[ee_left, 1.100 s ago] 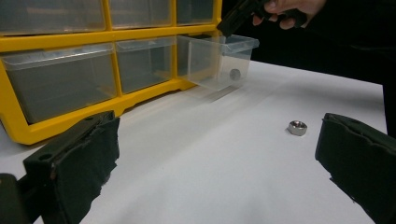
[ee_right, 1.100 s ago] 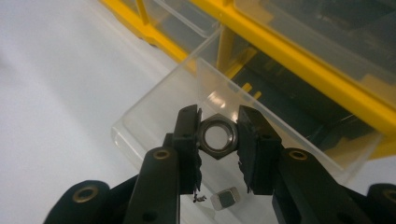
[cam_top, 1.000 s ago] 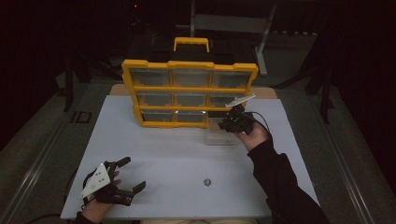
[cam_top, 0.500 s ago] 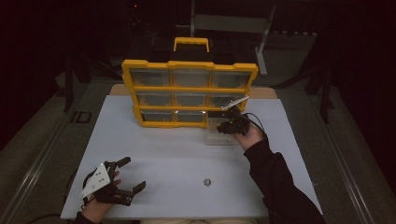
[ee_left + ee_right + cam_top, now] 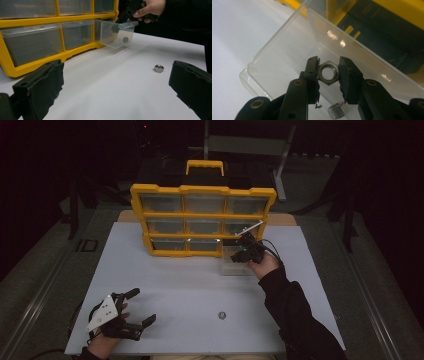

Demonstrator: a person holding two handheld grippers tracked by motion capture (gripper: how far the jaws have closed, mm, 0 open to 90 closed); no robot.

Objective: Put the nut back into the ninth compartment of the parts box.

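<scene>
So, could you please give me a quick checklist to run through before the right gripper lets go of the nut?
1. Grip: right gripper shut on the held nut, flats against both pads: ok.
2. Position: held nut is inside the clear drawer, between its walls: ok.
3. Drawer contents: one nut in the drawer already, room beside it: ok.
4. Drawer support: pulled out of the yellow organizer; whether it rests flat on the table: cannot tell.
5. Remaining work: loose nut on the white table: not ok.
6. Left gripper open, apart from it: ok.
</scene>
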